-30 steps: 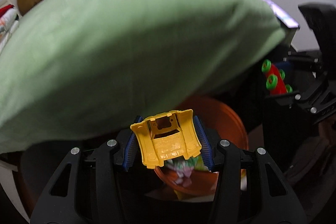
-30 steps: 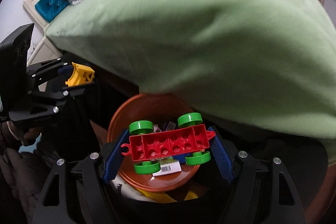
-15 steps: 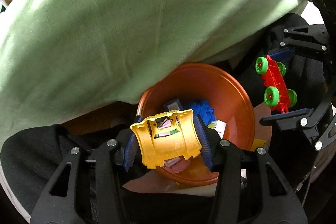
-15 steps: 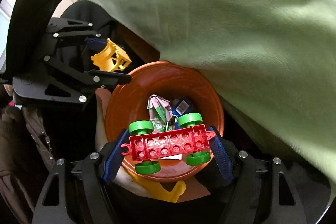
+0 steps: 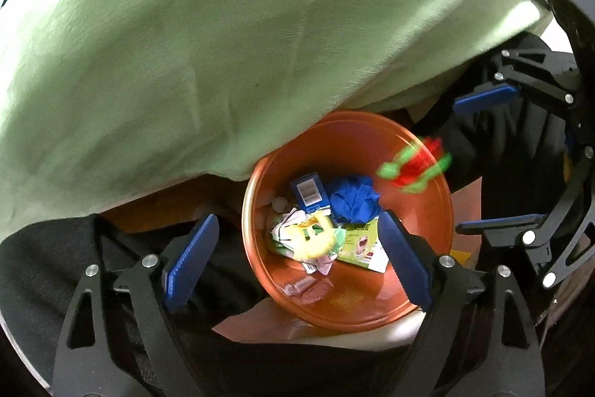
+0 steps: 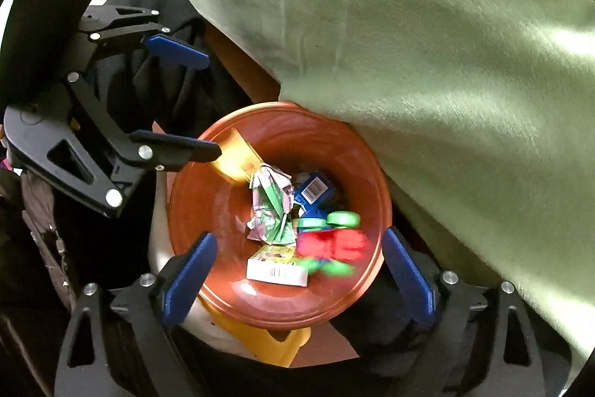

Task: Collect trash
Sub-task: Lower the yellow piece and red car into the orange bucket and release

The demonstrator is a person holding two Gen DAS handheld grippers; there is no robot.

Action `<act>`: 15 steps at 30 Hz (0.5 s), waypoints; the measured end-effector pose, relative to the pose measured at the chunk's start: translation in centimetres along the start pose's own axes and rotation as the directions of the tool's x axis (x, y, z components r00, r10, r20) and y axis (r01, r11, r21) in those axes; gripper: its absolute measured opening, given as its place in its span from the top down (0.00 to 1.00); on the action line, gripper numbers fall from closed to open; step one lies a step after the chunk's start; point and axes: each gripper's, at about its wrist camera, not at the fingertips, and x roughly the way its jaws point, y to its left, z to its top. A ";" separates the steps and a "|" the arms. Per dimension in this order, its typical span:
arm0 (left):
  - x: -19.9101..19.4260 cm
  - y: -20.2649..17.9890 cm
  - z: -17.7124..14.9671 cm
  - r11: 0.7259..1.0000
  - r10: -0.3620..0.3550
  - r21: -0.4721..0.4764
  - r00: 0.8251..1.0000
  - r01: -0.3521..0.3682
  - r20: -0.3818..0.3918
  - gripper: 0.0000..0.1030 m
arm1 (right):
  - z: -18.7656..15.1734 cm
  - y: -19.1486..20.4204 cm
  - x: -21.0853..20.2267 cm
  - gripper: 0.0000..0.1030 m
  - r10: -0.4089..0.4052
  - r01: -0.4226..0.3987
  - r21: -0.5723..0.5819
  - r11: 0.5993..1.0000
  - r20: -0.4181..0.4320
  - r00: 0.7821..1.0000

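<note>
Your left gripper (image 5: 297, 255) and right gripper (image 6: 299, 276) just spread wide, nothing betw. the pads. Yellow piece (image 5: 310, 240) and red wheeled block (image 6: 331, 244), both blurred, sit within the orange bowl (image 6: 208, 196). Only the right view shows the white box's (image 6: 277, 272) barcode; no readable text.

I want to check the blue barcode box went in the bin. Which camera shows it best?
The left wrist view: the blue box lies unobstructed inside the orange bin. In the right wrist view it sits half tucked behind crumpled wrappers.
</note>
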 end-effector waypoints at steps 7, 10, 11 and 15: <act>-2.0 0.7 0.1 1.000 0.015 -0.018 0.999 -0.014 0.034 0.17 | -0.6 -1.1 -2.2 0.14 -0.003 0.002 0.031 1.000 0.035 0.999; -4.0 1.1 0.4 1.000 0.012 -0.018 0.998 -0.011 0.059 0.17 | -0.8 -1.6 -5.1 0.14 0.013 -0.018 0.056 0.998 0.087 0.996; -5.2 1.4 0.6 1.000 0.006 -0.019 0.996 -0.005 0.085 0.17 | -0.8 -1.8 -6.2 0.14 0.018 -0.025 0.056 0.998 0.110 0.994; -10.2 2.8 2.4 0.999 -0.005 -0.047 0.977 0.015 0.212 0.17 | 0.3 -2.3 -11.0 0.13 0.001 -0.013 0.052 0.999 0.218 0.976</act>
